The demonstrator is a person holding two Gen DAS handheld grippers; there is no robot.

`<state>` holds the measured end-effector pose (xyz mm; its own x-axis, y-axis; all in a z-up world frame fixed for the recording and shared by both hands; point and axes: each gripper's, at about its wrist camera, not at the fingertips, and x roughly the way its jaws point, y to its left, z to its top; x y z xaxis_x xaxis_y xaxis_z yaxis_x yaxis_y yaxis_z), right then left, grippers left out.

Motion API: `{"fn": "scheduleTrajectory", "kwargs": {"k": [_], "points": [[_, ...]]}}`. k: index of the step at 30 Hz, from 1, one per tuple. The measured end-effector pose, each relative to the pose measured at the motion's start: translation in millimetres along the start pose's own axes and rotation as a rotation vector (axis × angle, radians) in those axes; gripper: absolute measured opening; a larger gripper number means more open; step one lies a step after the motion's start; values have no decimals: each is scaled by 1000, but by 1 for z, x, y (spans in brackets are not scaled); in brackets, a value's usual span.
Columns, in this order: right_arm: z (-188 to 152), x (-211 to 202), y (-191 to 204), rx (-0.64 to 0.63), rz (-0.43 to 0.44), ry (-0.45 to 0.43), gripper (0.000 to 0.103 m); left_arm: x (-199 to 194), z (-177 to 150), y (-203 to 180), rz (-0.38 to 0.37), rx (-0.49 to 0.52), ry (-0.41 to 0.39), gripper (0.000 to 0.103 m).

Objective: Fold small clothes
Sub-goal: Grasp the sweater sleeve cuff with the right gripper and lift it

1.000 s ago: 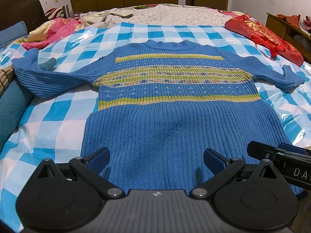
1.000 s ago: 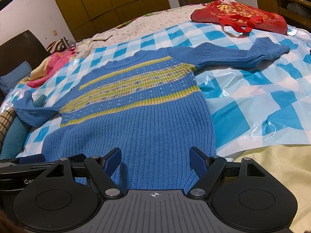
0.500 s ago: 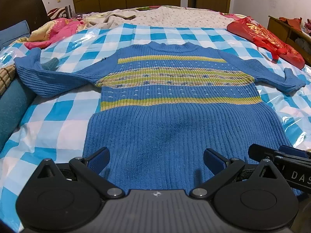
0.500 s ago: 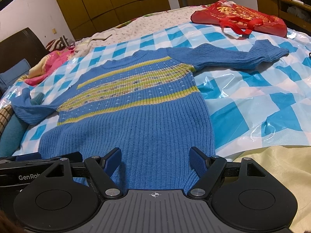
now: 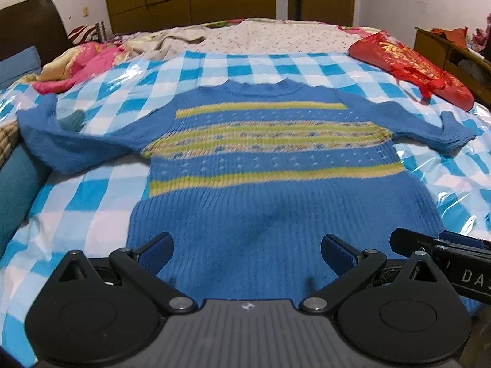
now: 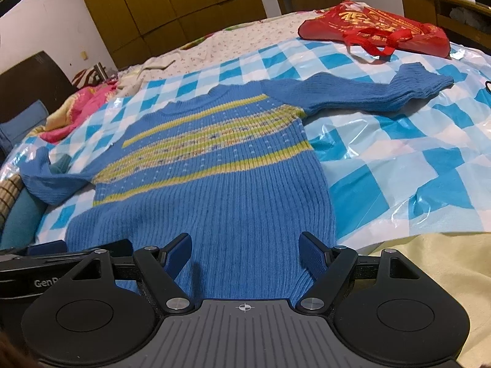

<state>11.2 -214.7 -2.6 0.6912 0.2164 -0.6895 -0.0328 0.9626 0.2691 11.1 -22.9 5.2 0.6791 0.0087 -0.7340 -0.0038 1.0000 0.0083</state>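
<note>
A small blue knit sweater [image 5: 260, 165] with yellow-green stripes lies flat, face up, on a blue-and-white checked plastic sheet [image 5: 92, 208], sleeves spread left and right. It also shows in the right wrist view [image 6: 221, 184]. My left gripper [image 5: 247, 253] is open and empty, just above the hem at its left half. My right gripper [image 6: 245, 253] is open and empty above the hem's right half. The right gripper's side shows in the left wrist view [image 5: 442, 257].
A red bag [image 5: 411, 67] lies at the far right of the bed. Pink and patterned bedding [image 5: 83, 67] is bunched at the far left. A teal cushion [image 5: 15, 190] sits at the left edge. A wooden cabinet [image 6: 445, 9] stands to the right.
Both grippers have tilted up and drawn back slightly, so the sweater sits lower in each view. The sweater has not moved. Both stay open.
</note>
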Motion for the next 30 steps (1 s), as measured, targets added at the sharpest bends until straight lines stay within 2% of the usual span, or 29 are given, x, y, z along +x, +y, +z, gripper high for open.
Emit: {"fn": "scheduleTrajectory", "kwargs": {"k": [11,16,21,27,30], "points": [[37,-4,-34,108,-7,-44,78,14,45,-41,-91,40,-52,103],[60,-4,-65,162,-43,-82,78,27,69,-76,-150,84,-78,103],[82,1,-99,205,-114,-113,78,44,91,-109,-197,120,-88,103],[94,13,-120,207,-165,-104,78,66,103,-125,-196,121,-71,103],[96,19,-127,215,-160,-94,78,72,104,-127,-195,122,-61,103]]}}
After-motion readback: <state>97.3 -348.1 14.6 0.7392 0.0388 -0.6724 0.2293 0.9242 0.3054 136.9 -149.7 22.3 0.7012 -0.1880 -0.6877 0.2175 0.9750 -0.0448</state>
